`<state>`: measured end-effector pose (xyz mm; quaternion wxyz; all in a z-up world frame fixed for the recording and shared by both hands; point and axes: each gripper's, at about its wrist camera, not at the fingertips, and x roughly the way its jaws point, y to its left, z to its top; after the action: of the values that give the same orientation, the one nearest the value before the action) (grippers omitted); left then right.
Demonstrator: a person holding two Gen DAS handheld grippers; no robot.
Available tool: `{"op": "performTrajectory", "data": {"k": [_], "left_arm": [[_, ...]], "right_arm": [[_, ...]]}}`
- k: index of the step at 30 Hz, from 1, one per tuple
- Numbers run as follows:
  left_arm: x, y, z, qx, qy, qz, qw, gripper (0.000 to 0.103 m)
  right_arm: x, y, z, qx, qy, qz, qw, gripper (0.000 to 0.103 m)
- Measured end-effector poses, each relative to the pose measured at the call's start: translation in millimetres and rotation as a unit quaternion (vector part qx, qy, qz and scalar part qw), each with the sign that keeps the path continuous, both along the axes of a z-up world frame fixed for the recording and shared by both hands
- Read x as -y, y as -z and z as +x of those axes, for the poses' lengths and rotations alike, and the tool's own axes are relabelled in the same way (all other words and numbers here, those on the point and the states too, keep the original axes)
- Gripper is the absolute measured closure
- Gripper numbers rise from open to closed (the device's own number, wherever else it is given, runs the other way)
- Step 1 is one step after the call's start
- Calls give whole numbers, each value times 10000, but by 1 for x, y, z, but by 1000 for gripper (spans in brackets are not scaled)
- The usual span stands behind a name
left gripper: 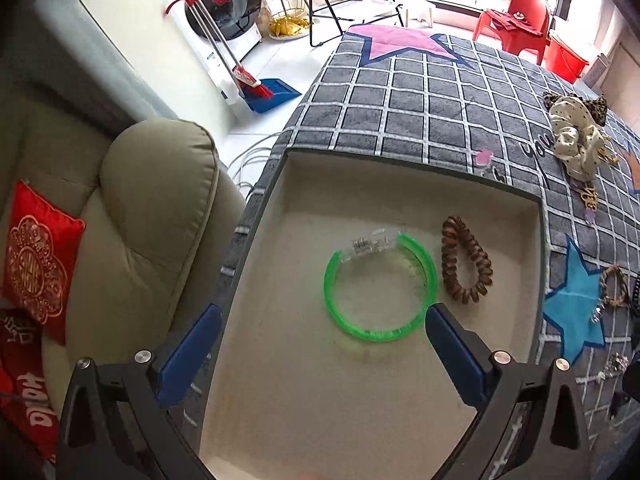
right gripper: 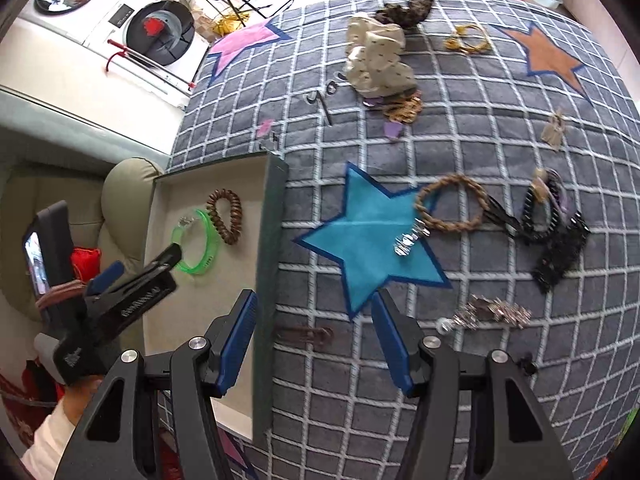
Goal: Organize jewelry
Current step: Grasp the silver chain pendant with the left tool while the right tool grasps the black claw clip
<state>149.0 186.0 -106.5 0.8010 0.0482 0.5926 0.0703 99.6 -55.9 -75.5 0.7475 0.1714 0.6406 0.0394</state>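
Your left gripper (left gripper: 322, 326) and right gripper (right gripper: 314, 310) both hang spread, holding nothing, over the checked star blanket (right gripper: 460, 380). The green bracelet (left gripper: 378, 286) lies in the tray (left gripper: 304, 420); a washing machine (left gripper: 224, 12) stands behind.

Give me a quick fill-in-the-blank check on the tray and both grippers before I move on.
1. The tray holds the green bangle and the brown spiral hair tie, so ____ items lie in it.
2. The left gripper hovers over the tray with its jaws ____.
3. The right gripper is open above a brown ____ on the quilt.
4. The braided ring lies partly on the ____ star.

Missing words: two; open; hair clip; blue
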Motion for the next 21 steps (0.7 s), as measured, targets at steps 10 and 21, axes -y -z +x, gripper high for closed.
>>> {"op": "performTrajectory", "data": {"k": [10,21], "left_arm": [[36,-16,-42,-330,536,-539,9966,0],[104,-34,-72,-398,1039,-833,9903,0]], "right_arm": [[59,0,-57,-301,532,-213,9979,25],[127,3,-117,-619,1197,-443,9899,23]]}}
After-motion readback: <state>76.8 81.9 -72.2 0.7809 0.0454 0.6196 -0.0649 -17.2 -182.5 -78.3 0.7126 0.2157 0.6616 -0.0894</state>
